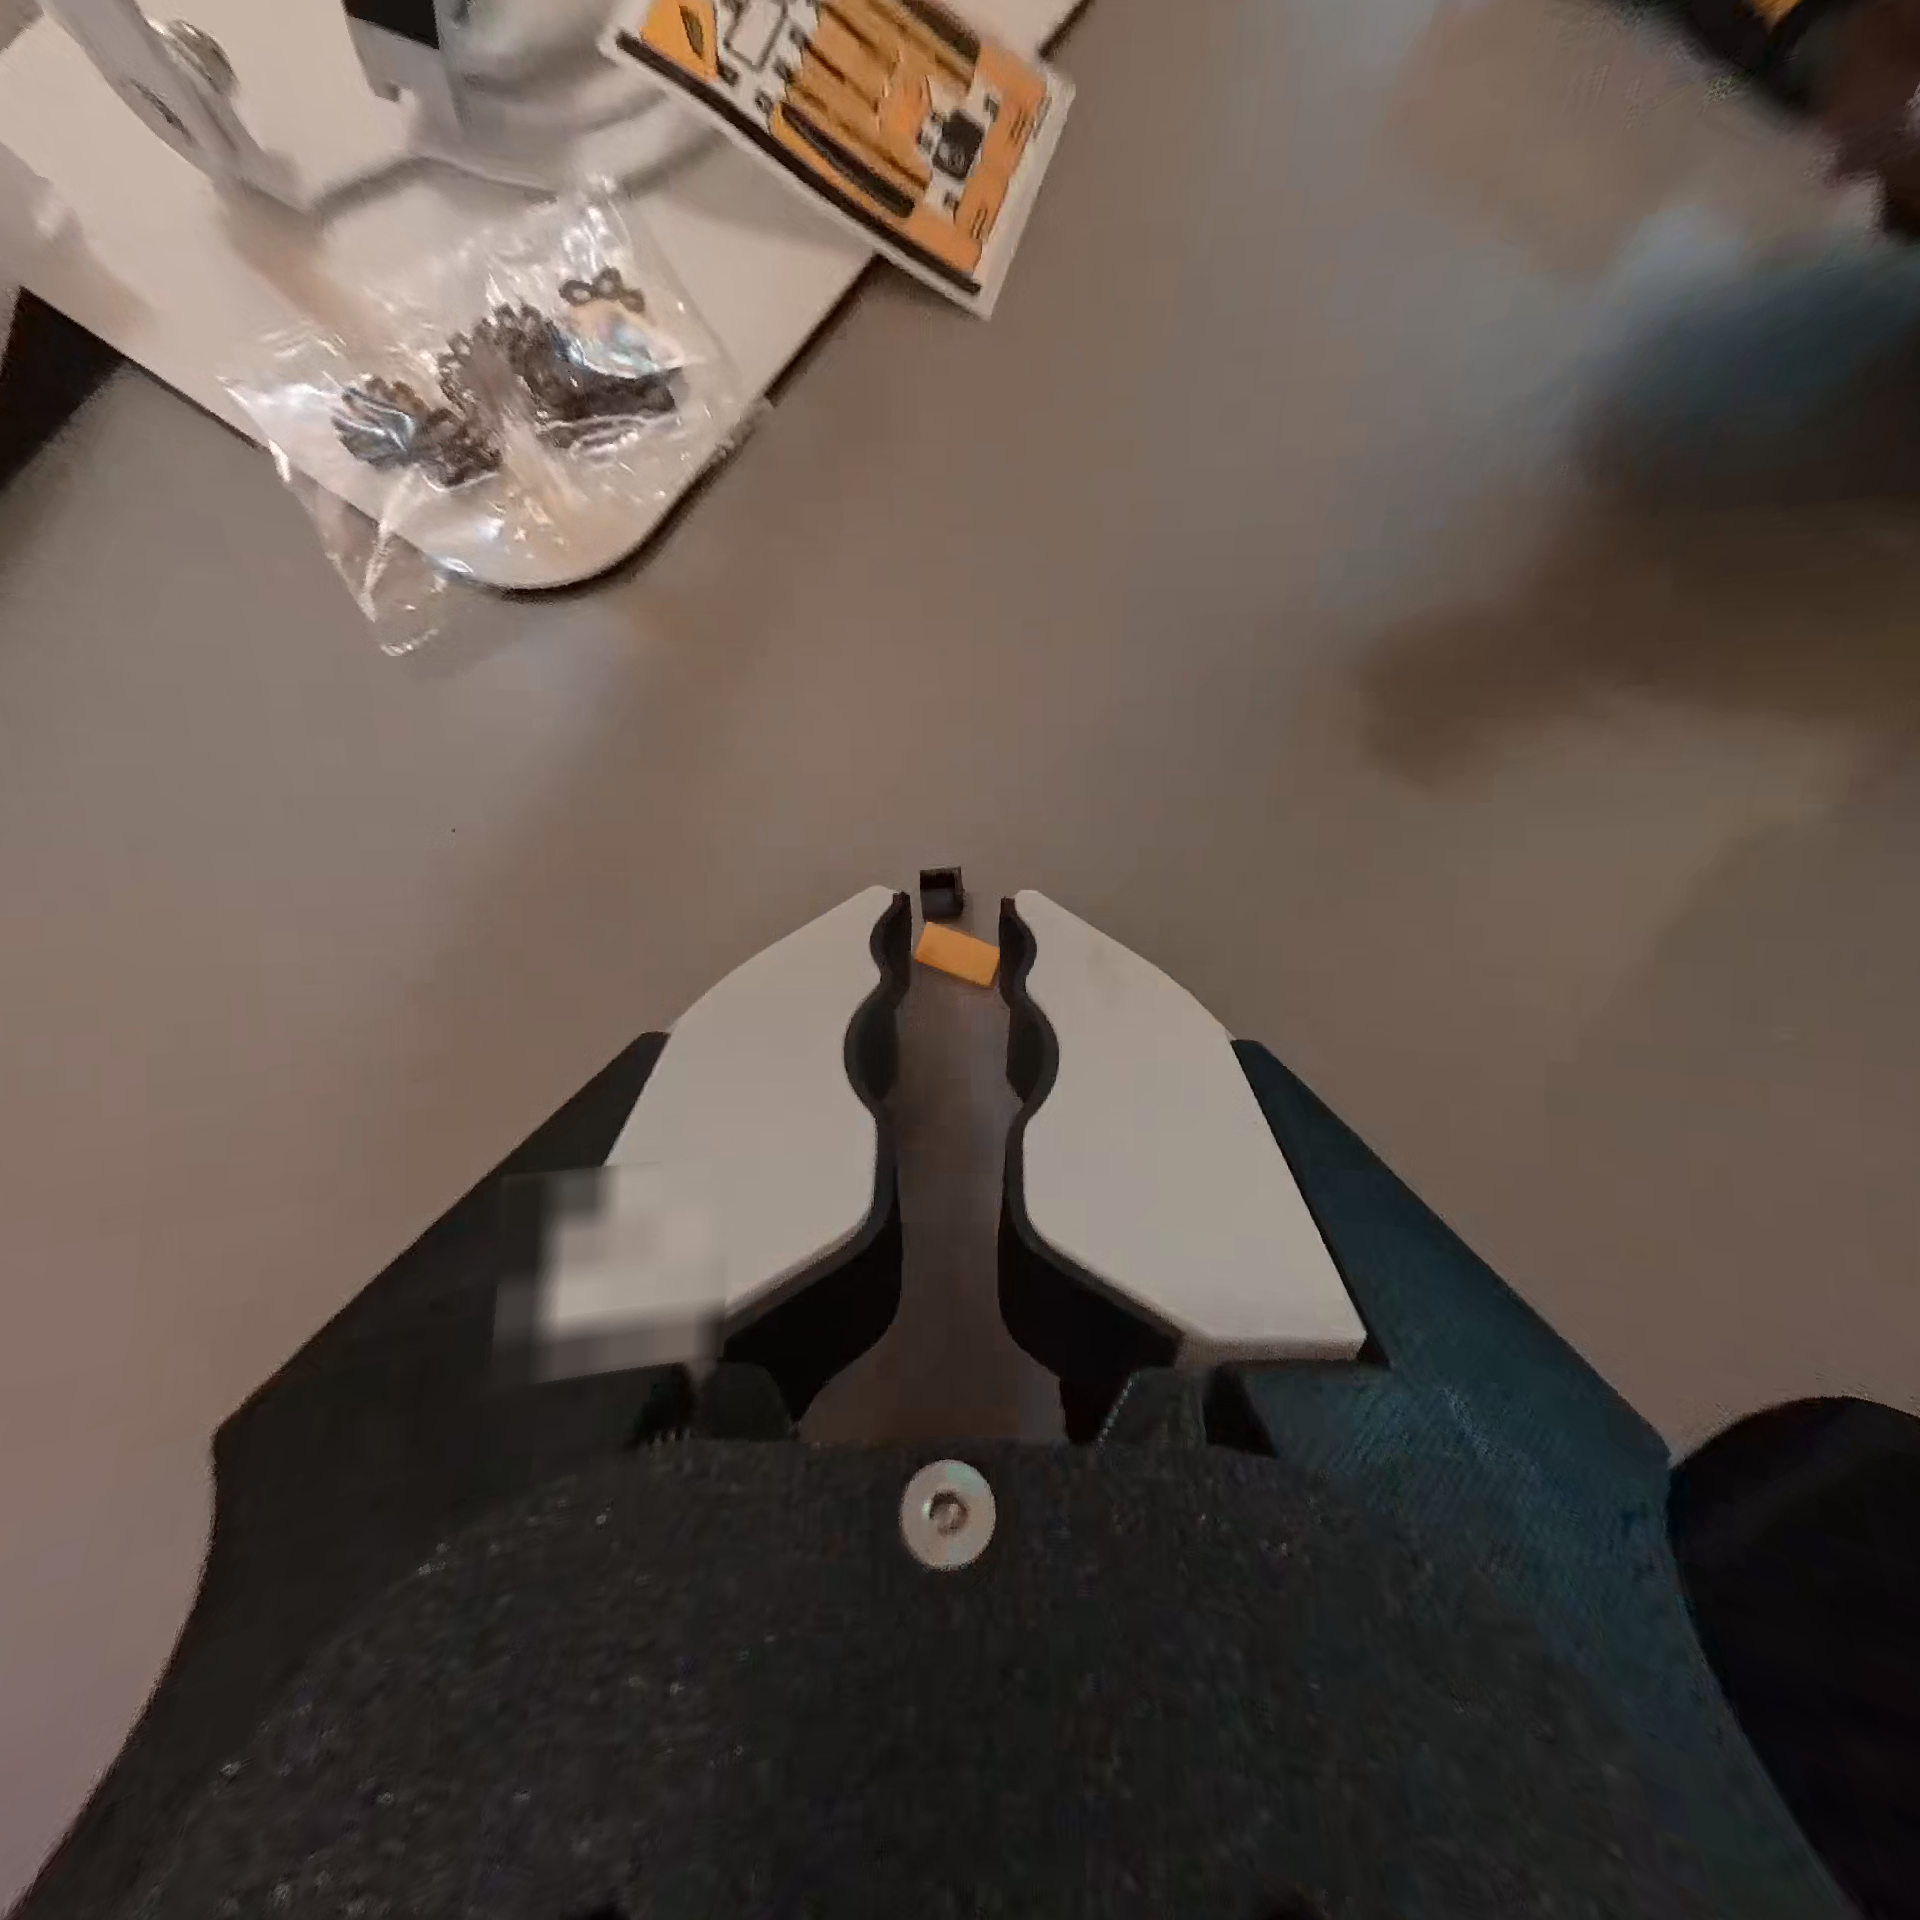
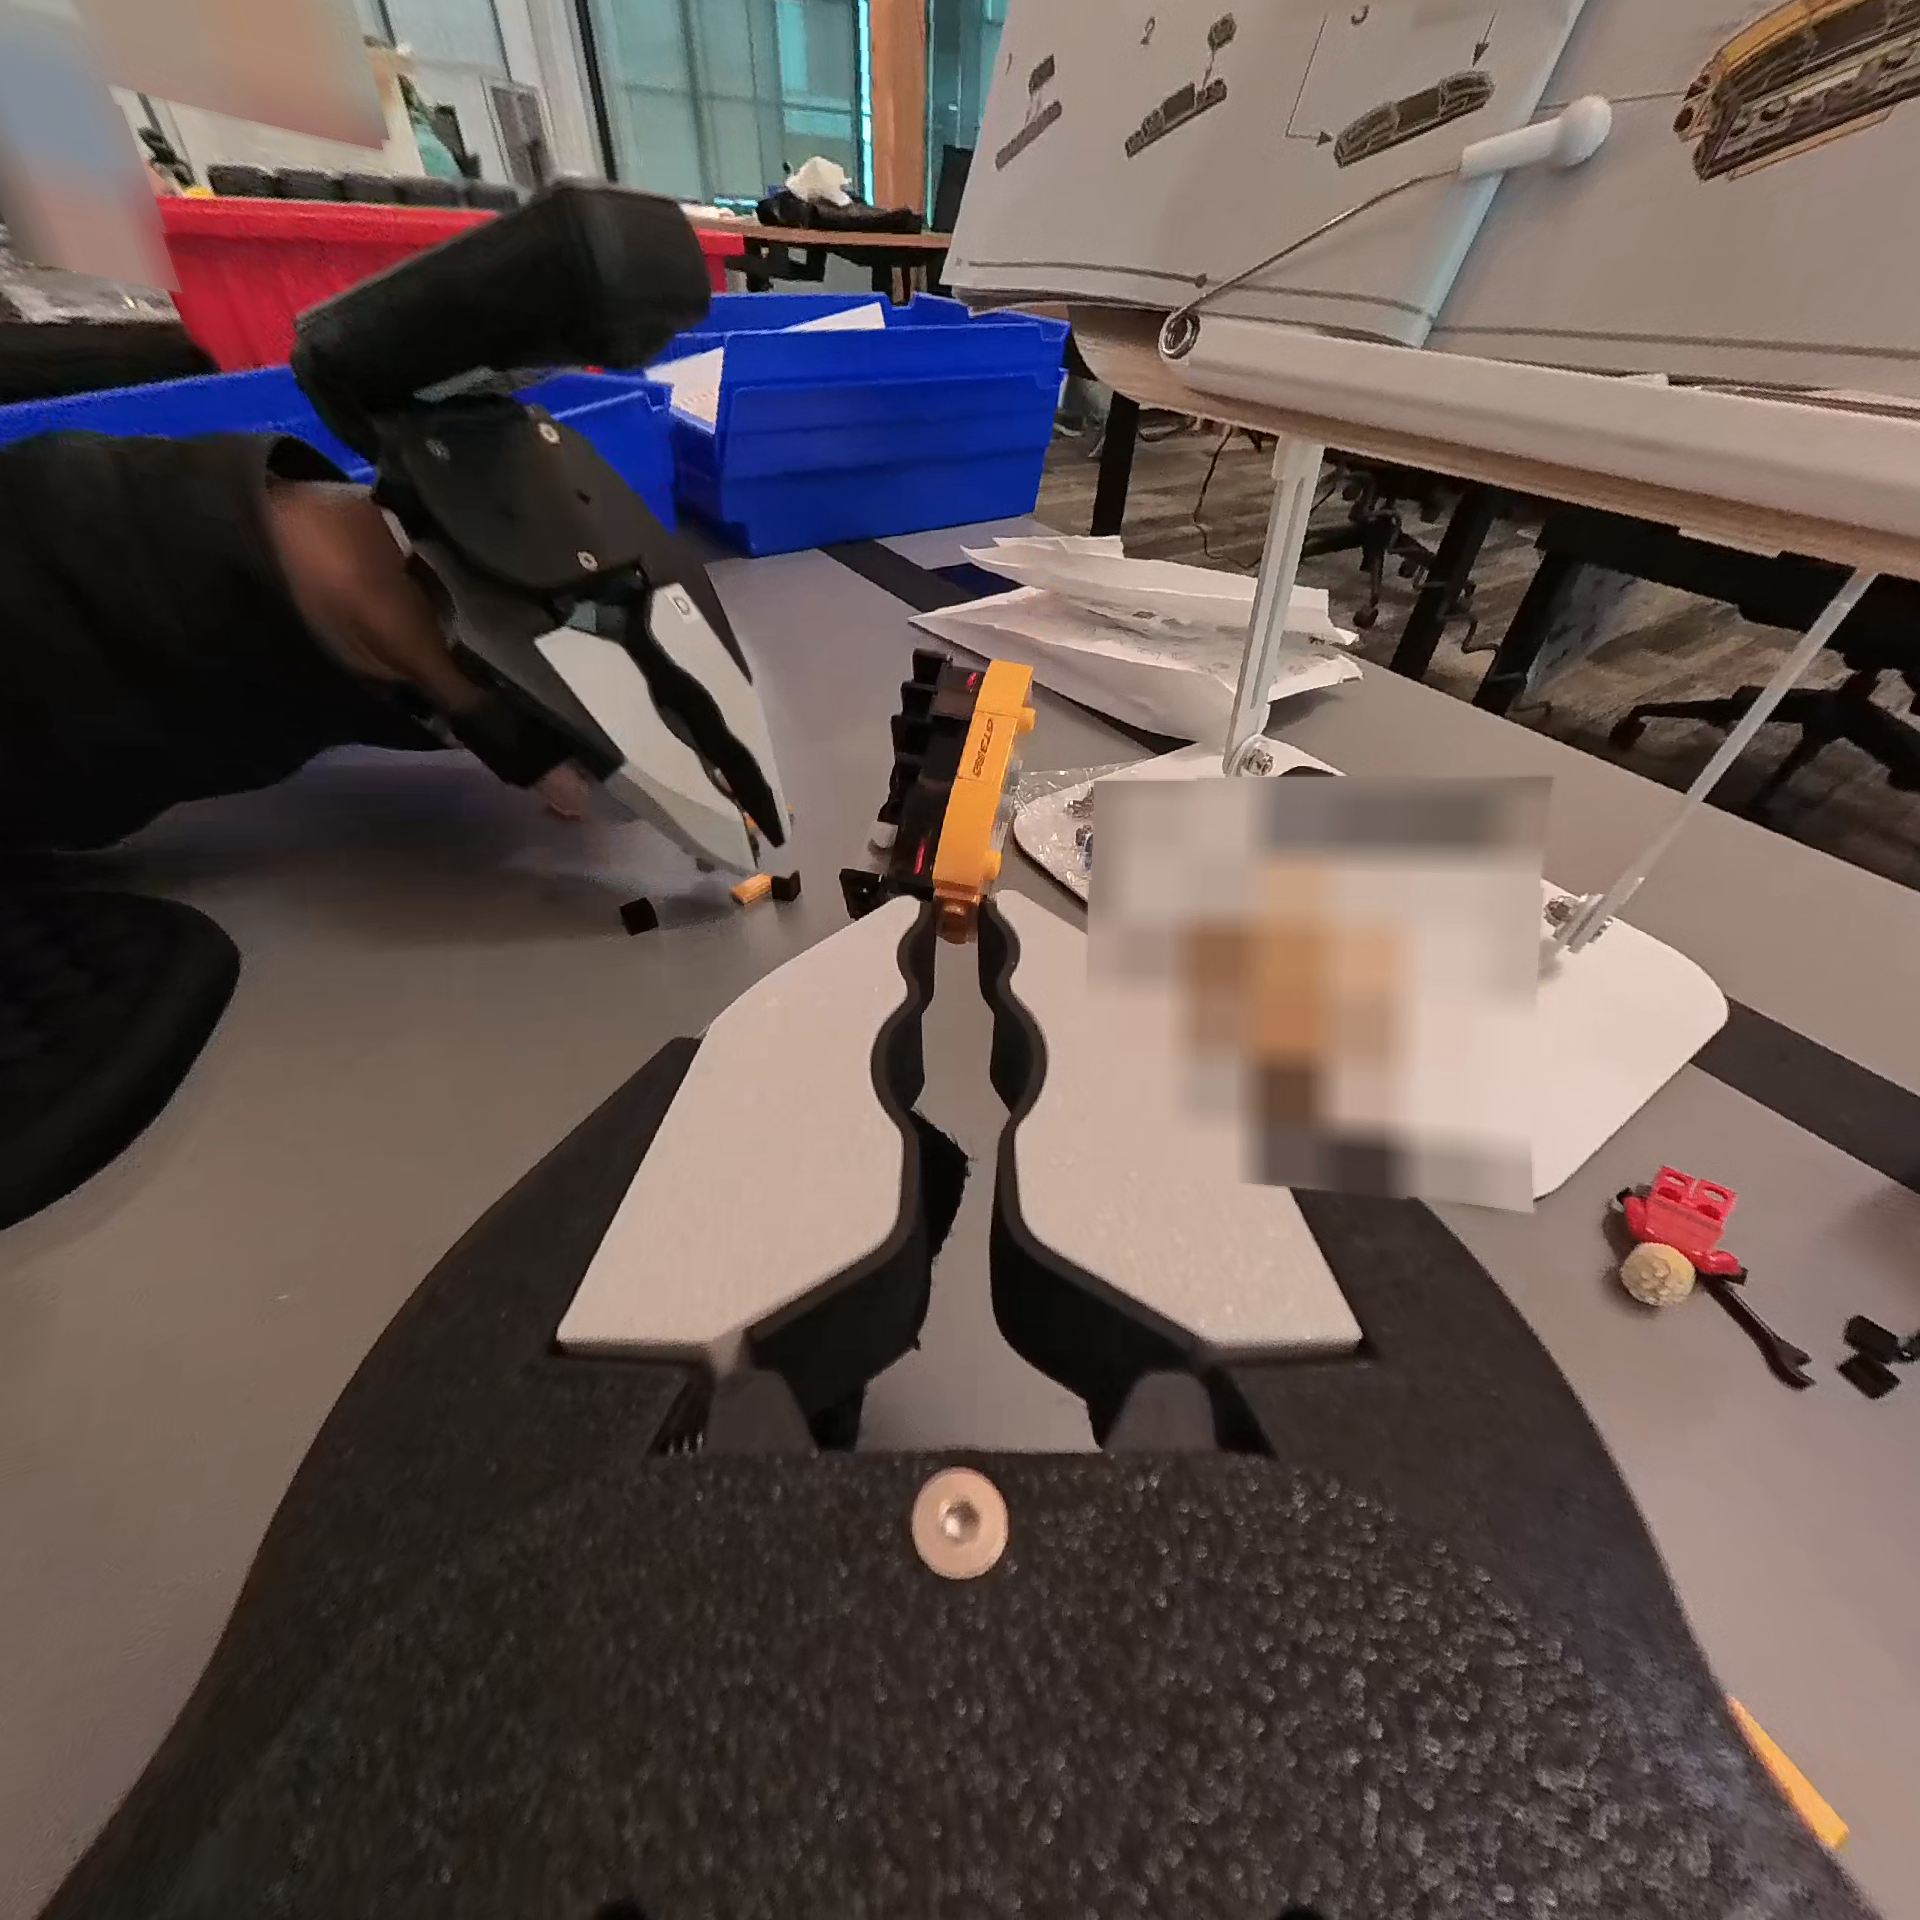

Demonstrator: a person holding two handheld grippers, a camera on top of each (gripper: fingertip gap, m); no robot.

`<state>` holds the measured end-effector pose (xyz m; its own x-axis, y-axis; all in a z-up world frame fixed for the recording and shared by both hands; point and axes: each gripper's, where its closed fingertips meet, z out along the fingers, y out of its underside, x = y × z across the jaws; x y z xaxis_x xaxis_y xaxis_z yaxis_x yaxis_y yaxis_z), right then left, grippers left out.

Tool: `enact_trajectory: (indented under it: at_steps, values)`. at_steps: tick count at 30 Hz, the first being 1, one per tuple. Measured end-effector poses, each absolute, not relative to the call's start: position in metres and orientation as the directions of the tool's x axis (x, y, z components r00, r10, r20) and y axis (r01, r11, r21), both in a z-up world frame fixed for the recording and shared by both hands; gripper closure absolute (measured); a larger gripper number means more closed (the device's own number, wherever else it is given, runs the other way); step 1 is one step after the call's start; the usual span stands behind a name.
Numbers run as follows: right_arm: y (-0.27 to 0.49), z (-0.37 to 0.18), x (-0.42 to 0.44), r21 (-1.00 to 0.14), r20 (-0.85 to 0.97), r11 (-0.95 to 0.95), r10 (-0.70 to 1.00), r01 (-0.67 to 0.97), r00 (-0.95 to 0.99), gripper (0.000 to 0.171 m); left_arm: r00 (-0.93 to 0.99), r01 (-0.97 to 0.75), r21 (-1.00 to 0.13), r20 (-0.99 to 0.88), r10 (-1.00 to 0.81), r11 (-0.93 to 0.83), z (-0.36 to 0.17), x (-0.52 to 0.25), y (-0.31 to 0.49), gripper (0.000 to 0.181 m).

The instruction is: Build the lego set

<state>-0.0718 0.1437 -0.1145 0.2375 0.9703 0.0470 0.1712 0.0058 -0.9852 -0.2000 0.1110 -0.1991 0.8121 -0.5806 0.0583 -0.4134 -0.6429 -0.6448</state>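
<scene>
Nearest the lens in the left wrist view, the left gripper (image 1: 948, 906) points down at the grey table (image 1: 1039, 644), its jaws set narrow with a small orange brick (image 1: 956, 954) lying loose on the surface between the tips and a small black piece (image 1: 941, 894) just past them; neither fingertip seems to touch the brick, so this looks like lining up for a pick rather than a grasp made. From the right wrist view the same gripper (image 2: 764, 831) leans steeply over those loose bits, with another black piece (image 2: 638, 914) lying a little to their left. Moving right, the right gripper (image 2: 956, 914) has its jaws pinched on the lower end of the orange-and-black assembly (image 2: 961, 779), holding it upright off the table, probably so its studs face the other gripper and the next brick can be pressed on. Farther right stands the white stand (image 2: 1621, 1039) carrying the instruction booklet (image 2: 1351, 135), propped at reading angle above the work. A clear bag of dark parts (image 1: 488, 395) lies partly on that stand's base. At the far right a red piece (image 2: 1683, 1216) and a small black wrench (image 2: 1766, 1340) wait well apart, evidently for later steps.
</scene>
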Motion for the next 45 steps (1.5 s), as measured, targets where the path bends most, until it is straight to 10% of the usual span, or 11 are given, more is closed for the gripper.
enact_trajectory:
  at_steps: [19, 34, 45]
  values:
    - [0.14, -0.124, -0.074, -0.98, 0.012, -0.025, 0.983, 0.2, 0.182, 0.164, 0.592, -0.716, -0.541, -0.134, -0.795, -0.442, -0.21, -0.203, 0.119, 0.158]
    - [0.139, -0.126, -0.074, -0.978, -0.014, -0.048, 0.986, 0.203, 0.165, 0.164, 0.465, -0.638, -0.605, 0.191, -0.864, -0.477, -0.193, -0.157, 0.072, 0.167]
    - [0.138, -0.128, -0.075, -0.977, -0.025, -0.056, 0.988, 0.206, 0.154, 0.163, 0.509, -0.726, -0.573, -0.075, -0.858, -0.38, -0.202, -0.186, 0.11, 0.165]
